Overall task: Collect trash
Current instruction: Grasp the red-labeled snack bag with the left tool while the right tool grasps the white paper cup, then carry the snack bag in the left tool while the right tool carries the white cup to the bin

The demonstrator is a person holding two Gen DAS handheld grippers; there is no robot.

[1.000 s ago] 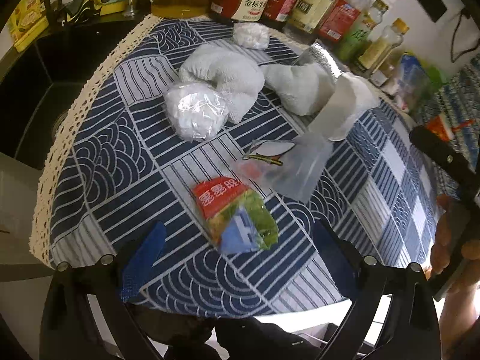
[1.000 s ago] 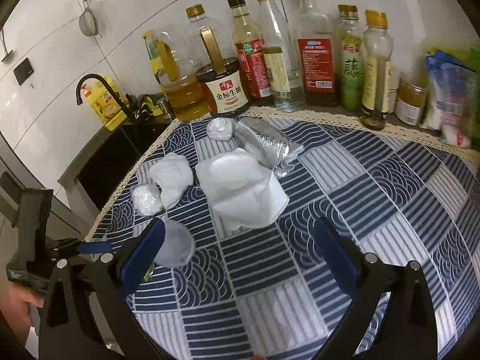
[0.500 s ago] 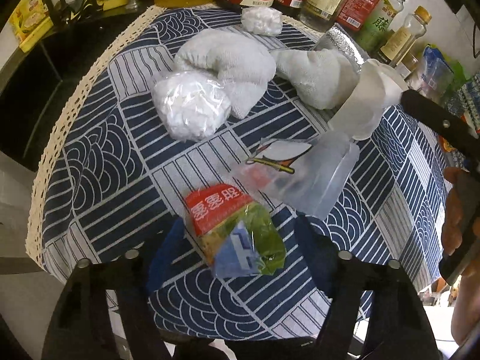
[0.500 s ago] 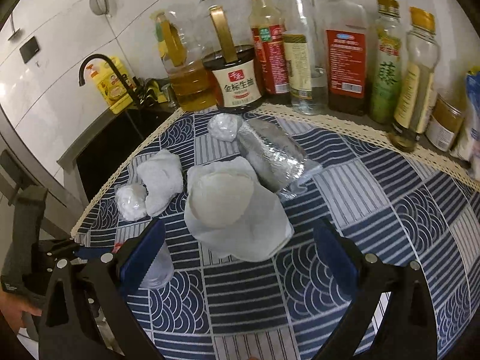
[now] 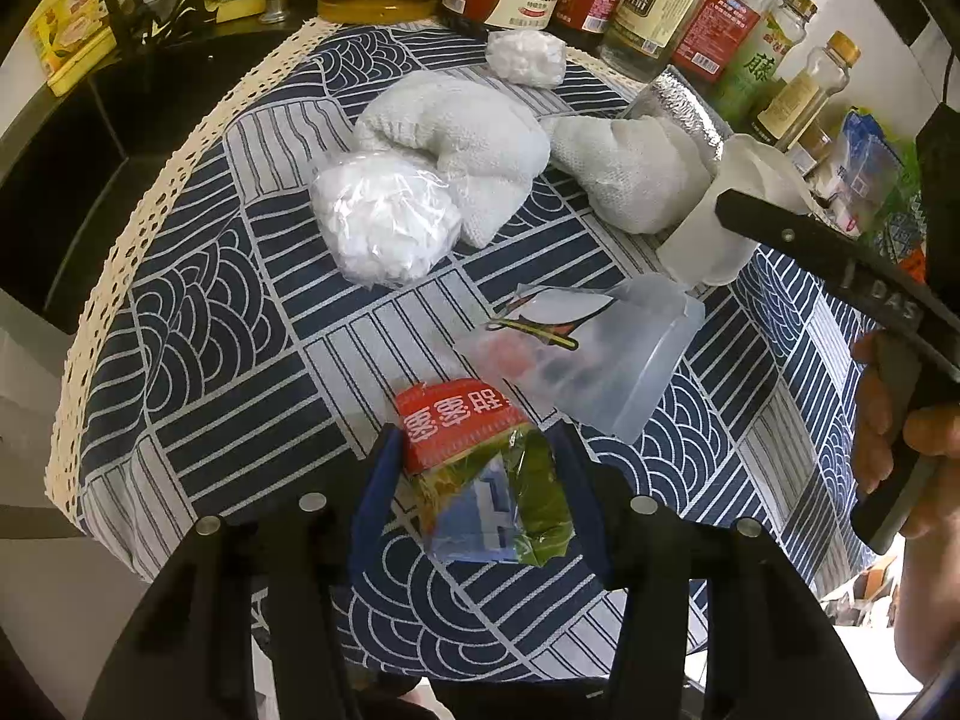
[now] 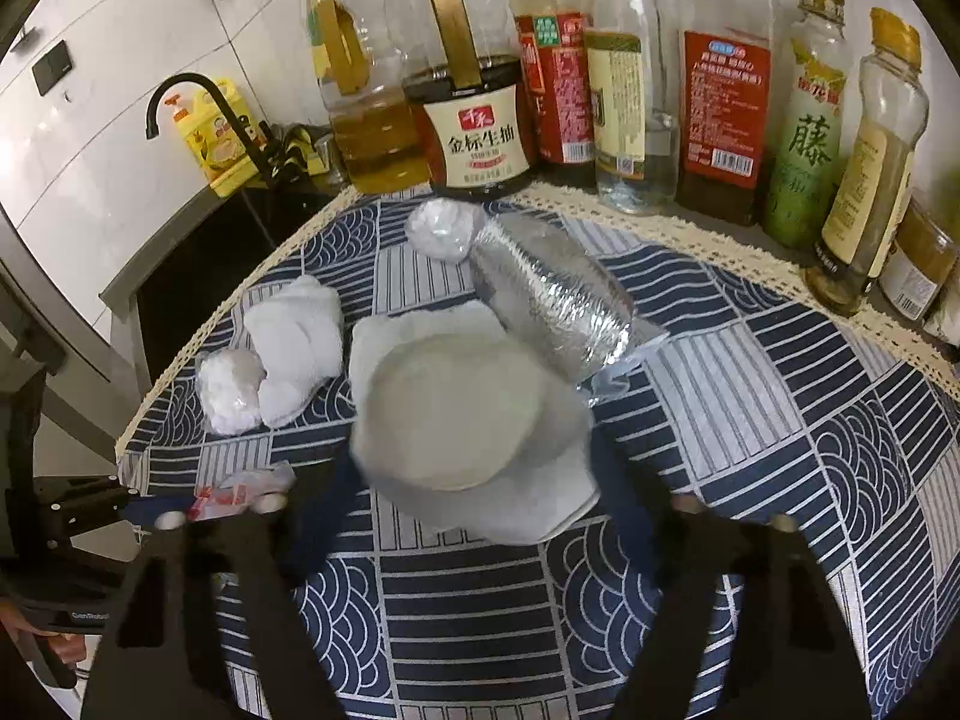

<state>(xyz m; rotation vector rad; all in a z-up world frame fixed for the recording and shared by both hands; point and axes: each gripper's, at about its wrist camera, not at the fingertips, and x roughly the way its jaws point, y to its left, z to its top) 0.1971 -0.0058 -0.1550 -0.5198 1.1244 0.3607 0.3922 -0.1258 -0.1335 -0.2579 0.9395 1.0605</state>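
- Fingers (image 5: 375, 498) of the left gripper (image 5: 480, 498) stand either side of a crumpled snack wrapper (image 5: 480, 474), red at its far end, green and blue nearer; the jaws are closing, and both pads sit right at the wrapper's edges, though whether they already press on it cannot be told.
- Wrapper and gripper are at the near edge of a blue-and-white patterned tablecloth (image 5: 198, 360).
- Just beyond the wrapper, to the right, lies a clear plastic bag (image 5: 588, 354) with a printed label.
- Farther off lie a wad of white paper in clear film (image 5: 384, 216), a white towel (image 5: 456, 138) touching it, and a second white cloth (image 5: 630, 174) to the right.
- Right gripper (image 6: 474, 480): its blurred fingers flank a white paper bowl (image 6: 456, 414), which lies tilted on a white cloth (image 6: 528, 510); the jaws are closing with the bowl between them, and no contact is visible.
- A foil-wrapped roll (image 6: 552, 294) touches the bowl's far right side, with a small film-wrapped white ball (image 6: 441, 228) at its far end.
- Bottles of oil and sauce (image 6: 480, 120) line the far edge of the cloth against the tiled wall.
- A black sink with a black tap (image 6: 192, 114) sits at the far left.
- A hand (image 5: 912, 450) grips the right gripper's handle at the right of the left camera's view.
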